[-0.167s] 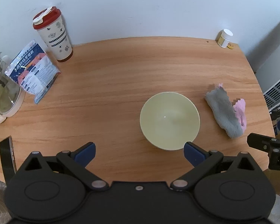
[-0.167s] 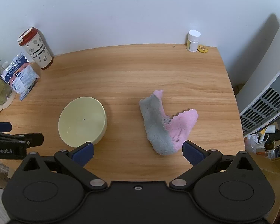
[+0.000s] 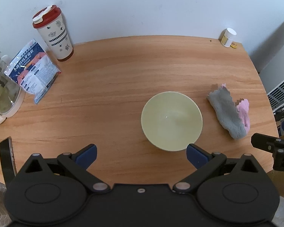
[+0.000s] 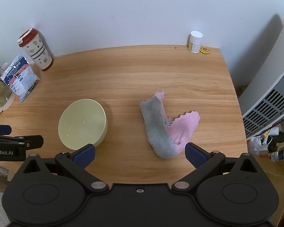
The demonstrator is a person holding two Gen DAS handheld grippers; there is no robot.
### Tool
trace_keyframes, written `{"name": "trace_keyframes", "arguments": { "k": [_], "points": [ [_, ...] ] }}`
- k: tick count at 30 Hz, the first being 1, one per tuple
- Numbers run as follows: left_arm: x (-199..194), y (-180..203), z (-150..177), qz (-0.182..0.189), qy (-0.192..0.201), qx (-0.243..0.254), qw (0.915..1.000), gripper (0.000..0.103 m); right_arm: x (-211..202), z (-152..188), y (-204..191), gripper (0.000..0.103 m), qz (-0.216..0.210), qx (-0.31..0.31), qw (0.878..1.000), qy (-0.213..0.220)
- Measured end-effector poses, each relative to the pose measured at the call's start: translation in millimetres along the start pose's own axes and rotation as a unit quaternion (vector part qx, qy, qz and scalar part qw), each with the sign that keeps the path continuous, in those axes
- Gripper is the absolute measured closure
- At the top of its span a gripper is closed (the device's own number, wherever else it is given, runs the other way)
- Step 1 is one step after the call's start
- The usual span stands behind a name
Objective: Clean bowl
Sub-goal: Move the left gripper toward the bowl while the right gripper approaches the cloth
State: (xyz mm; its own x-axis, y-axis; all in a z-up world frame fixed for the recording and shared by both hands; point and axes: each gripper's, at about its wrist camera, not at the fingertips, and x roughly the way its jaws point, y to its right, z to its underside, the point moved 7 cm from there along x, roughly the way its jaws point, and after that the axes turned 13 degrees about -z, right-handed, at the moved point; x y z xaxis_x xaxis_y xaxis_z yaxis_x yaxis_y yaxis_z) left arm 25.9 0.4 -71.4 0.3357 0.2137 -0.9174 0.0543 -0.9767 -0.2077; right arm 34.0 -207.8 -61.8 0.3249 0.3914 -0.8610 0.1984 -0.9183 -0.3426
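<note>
The bowl (image 3: 171,121) is sitting upright on the wooden table (image 3: 123,71), in the left wrist view. It is pale yellow-green and nothing is lying inside it. The left gripper (image 3: 141,153) is hanging above the near edge of the table with its jaws spread wide and holding nothing. Its right blue fingertip (image 3: 196,156) is showing just in front of the bowl's near rim; whether it is touching the bowl cannot be told. A gray and pink cloth (image 3: 230,111) is lying crumpled to the right of the bowl, apart from it. A cup with a red lid (image 3: 54,35) is standing at the back left by the wall, with a blue and white packet (image 3: 33,71) lying beside it. A small white bottle (image 3: 228,37) is standing at the back right corner.

In the right wrist view, the right gripper (image 4: 140,153) is also spreading its jaws wide and gripping nothing. The cloth (image 4: 167,129) is lying just ahead, between its fingertips. The bowl (image 4: 82,123) is sitting to the left, near the left blue fingertip (image 4: 84,155). Part of the left gripper (image 4: 17,144) is poking in at the left edge.
</note>
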Motion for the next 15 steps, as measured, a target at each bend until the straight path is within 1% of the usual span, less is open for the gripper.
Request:
{"name": "trace_keyframes", "arguments": {
  "k": [9,12,15],
  "points": [
    [9,0,1,0.004,-0.006,0.016,0.9999,0.000,3,-3,3,0.000,0.001,-0.003,1.000,0.000],
    [-1,2,-1,-0.004,-0.008,-0.029,0.9995,0.000,2,0,5,0.000,-0.001,-0.002,1.000,0.001],
    [-1,1,-1,-0.002,-0.012,-0.040,0.9991,0.000,6,-1,7,0.000,-0.004,-0.005,1.000,-0.002]
  ]
}}
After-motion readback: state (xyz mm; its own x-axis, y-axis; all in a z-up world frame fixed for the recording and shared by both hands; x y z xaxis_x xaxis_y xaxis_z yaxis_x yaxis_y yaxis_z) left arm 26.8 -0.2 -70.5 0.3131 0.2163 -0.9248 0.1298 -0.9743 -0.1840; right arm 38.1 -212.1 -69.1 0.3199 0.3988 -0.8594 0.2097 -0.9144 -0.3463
